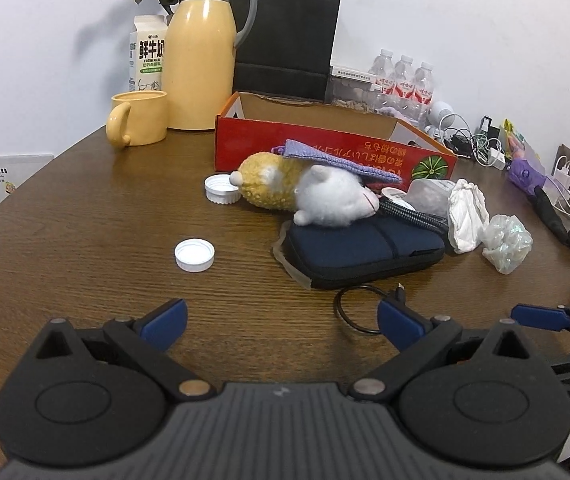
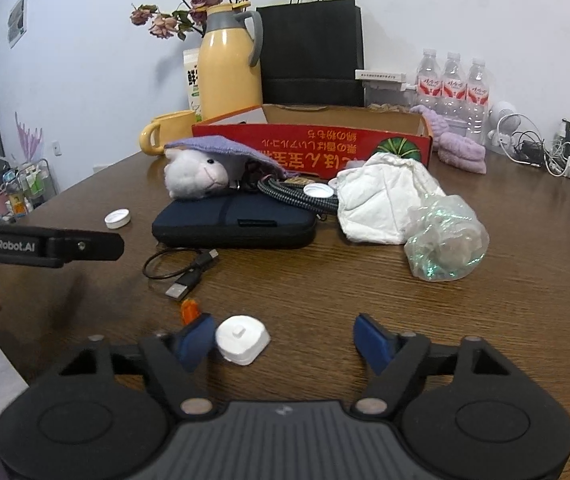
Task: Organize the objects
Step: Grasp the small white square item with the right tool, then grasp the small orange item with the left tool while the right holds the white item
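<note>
Almost nothing looks tidied yet. At nine o'clock a white cap (image 1: 195,255) lies alone on the table (image 1: 85,220). The left gripper (image 1: 281,326) is spread wide, holding nothing. The plush toy (image 1: 305,194), dark pouch (image 1: 365,252) and crumpled tissue (image 2: 385,204) wait outside the red box (image 1: 325,148); its inside is hidden. The right gripper (image 2: 285,340) brackets a small white block (image 2: 243,339), gap at three o'clock, not squeezed.

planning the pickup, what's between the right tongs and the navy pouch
In the right wrist view, a small white block sits between the right tongs; beyond it an orange bit and black usb cable precede the navy pouch.
</note>
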The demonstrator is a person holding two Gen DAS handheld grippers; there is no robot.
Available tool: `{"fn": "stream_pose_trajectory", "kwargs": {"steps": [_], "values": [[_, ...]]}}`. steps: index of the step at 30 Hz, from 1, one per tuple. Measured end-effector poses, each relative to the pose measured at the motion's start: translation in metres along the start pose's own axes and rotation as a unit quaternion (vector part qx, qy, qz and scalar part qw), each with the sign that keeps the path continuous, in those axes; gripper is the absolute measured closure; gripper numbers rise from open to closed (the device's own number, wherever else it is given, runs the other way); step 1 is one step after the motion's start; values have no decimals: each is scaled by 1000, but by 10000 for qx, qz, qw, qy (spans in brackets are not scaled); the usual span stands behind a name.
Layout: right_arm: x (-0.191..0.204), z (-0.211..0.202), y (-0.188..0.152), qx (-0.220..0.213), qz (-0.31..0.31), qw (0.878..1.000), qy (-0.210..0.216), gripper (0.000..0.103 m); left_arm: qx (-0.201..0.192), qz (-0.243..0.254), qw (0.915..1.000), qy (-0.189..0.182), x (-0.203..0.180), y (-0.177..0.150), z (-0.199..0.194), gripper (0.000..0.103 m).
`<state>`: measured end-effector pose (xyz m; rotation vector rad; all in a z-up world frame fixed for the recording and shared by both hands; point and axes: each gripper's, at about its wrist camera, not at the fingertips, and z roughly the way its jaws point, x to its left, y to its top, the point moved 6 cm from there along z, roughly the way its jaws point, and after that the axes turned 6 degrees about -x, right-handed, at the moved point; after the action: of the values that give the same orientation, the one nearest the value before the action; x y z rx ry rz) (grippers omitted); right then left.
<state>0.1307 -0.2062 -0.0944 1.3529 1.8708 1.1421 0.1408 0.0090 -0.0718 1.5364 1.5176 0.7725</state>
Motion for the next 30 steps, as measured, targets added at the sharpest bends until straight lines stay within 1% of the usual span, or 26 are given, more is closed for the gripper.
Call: {"fn": "stream_pose_trajectory", "kwargs": {"steps": [2,4,8,9,10,12,18,23,30], "values": [[2,1,0,-17,-90,10000,-18,31,14,-6,10000,6,0,-1,1,0],[6,1,-1,-80,-164,9998,44,40,29,-8,10000,7,-1,-2,2,0],[10,0,-2,-166,-249,9994,166,50,46,8,10000,4,-3,-3,3,0],[10,-1,-2,-194,-265,9993,183,54,51,11,10000,3,-3,-4,3,0],[11,-1,-2,-220,-272,9992,205,64,62,12,10000,5,-4,-4,4,0],[12,-2,-2,-262,-283,9990,244,77,81,12,10000,15,-4,-5,4,0],[10,-2,-1,-306,-190,9990,276,78,52,-11,10000,68,-1,-4,3,0],[2,-5,1,-424,-51,9990,166,78,49,-26,9999,104,1,-4,3,0],[-11,-12,8,-588,53,9983,23,78,60,92,9999,-81,-15,-5,-2,0]]}}
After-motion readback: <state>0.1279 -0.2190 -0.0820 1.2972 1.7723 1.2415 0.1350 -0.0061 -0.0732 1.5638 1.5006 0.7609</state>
